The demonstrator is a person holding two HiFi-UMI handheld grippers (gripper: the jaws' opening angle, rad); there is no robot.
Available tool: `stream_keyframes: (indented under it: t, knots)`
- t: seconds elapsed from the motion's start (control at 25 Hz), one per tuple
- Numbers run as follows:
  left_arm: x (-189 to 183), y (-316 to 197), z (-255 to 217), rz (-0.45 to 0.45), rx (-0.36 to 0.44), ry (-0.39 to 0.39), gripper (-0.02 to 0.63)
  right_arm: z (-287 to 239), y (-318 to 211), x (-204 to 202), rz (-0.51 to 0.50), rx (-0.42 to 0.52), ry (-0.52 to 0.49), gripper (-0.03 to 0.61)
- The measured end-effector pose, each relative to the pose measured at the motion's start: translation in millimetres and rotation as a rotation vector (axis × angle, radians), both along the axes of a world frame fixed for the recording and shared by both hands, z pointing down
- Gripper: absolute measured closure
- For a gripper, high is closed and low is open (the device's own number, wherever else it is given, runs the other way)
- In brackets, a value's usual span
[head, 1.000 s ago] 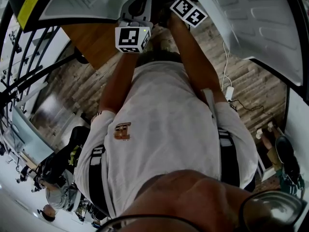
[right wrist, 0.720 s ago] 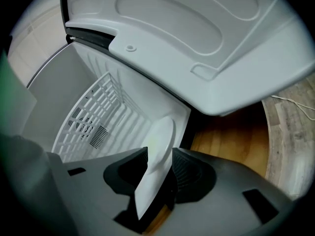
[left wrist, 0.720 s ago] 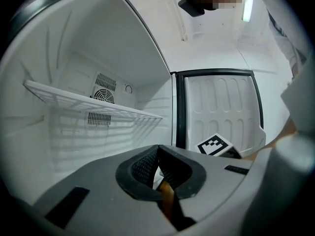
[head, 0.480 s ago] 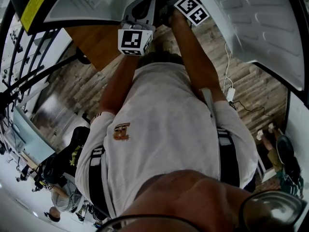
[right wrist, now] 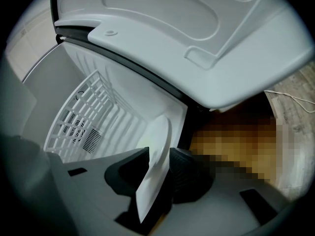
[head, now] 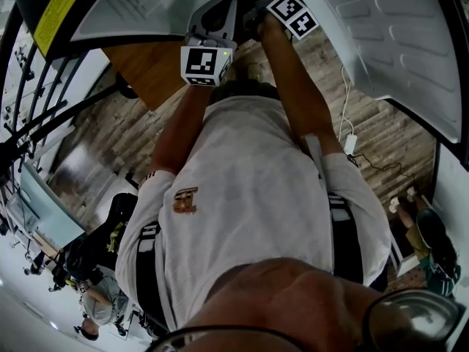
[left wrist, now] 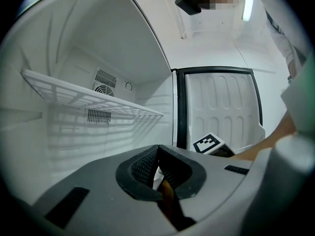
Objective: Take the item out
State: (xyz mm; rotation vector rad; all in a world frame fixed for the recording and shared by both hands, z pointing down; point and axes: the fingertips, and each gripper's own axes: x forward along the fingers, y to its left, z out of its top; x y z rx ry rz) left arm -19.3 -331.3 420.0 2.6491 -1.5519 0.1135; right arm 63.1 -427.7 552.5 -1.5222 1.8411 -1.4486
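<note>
1. While the right gripper (right wrist: 157, 167) clamps a thin white plate (right wrist: 155, 141) edge-on between its pads, the plate stands up at the fridge opening. Its rim reaches toward 12 o'clock, and the wire shelf (right wrist: 81, 114) sits back at 9 o'clock. Whether the plate has fully cleared the cavity, I cannot tell.
2. Over to the left gripper (left wrist: 157, 154): jaws pressed together, nothing between them, pointed into the white interior.
3. My read is that this is the pull-out. Only the plate's lower edge is pinched, so the squeeze needs to be firm or the plate may pivot.
4. Draw straight back along the jaws with no twist. The open door (right wrist: 197, 43) hangs across 12 to 2 o'clock, and the plate's top edge should stay under it.
5. The empty left gripper could come under the plate as support once it is out.
6. Only the right gripper view shows the plate and the grip on it.
7. The left gripper view adds that nothing shows on the shelf, and it catches a vent on the back wall at 10 o'clock.
8. The head view shows neither. It gives both grippers raised at 12 o'clock, above the person's white shirt (head: 242, 196) and the wooden floor (head: 110, 138).
</note>
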Motion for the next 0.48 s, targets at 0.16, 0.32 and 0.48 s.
stream_keyframes:
  t: [0.16,0.32,0.48]
  knots:
    - [-0.4,-0.4,0.9,0.007,-0.002,-0.001,0.595,-1.0,1.2,1.2,0.004,0.002,0.011,0.460]
    - [-1.9,-1.7,4.6,0.009,-0.009,-0.002,0.595,-8.0,-1.2,-0.6,0.001,0.017,-0.003,0.472]
    - [-3.1,-3.8,5.9,0.009,-0.011,-0.001,0.595,-6.3,-5.3,-1.9,0.000,0.004,-0.026,0.472]
